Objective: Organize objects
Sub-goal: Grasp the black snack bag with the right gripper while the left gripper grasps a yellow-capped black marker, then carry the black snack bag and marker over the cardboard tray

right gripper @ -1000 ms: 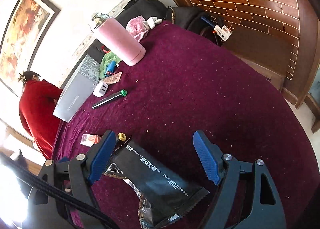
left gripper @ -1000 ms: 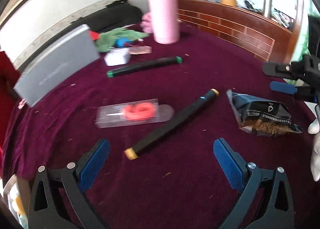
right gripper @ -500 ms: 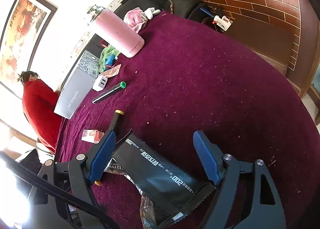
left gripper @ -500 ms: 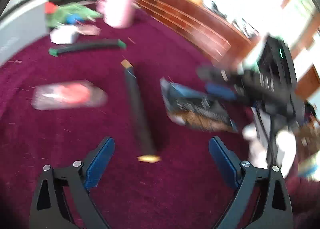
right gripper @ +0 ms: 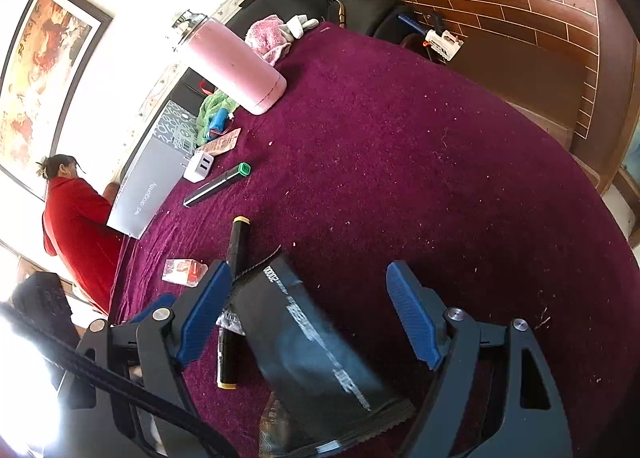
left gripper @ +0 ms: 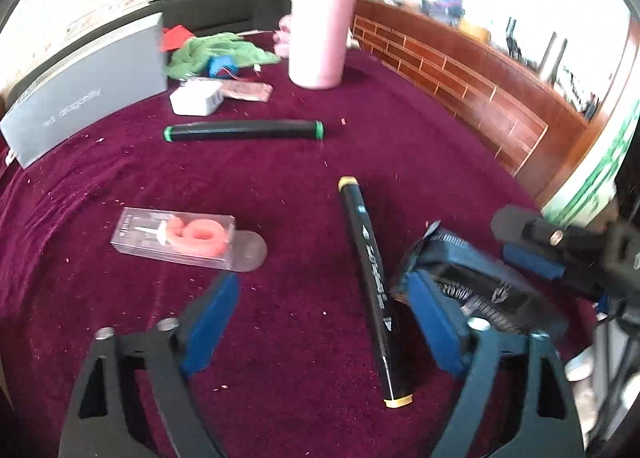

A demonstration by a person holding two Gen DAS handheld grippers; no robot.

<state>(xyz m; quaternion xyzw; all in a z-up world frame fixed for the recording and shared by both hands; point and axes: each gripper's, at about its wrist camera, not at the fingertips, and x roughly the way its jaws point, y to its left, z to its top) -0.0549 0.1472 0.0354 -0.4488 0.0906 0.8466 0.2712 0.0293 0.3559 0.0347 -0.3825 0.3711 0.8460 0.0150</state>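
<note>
1. Blue-padded left gripper (left gripper: 324,322) has just been narrowing, its jaws still apart and touching nothing, with the yellow-capped marker (left gripper: 370,278) lying between them on the maroon cloth (left gripper: 400,138).
2. Right gripper (right gripper: 316,314) stands wide over the black pouch (right gripper: 316,354), gripping nothing.
3. Farther left lie a candle box (left gripper: 180,238) and a green-capped marker (left gripper: 244,130).

Between the blue-padded claw (left gripper: 324,322): black marker (left gripper: 372,278), yellow ends; beyond it, maroon cloth (left gripper: 248,178), pink tumbler (left gripper: 320,30).
</note>
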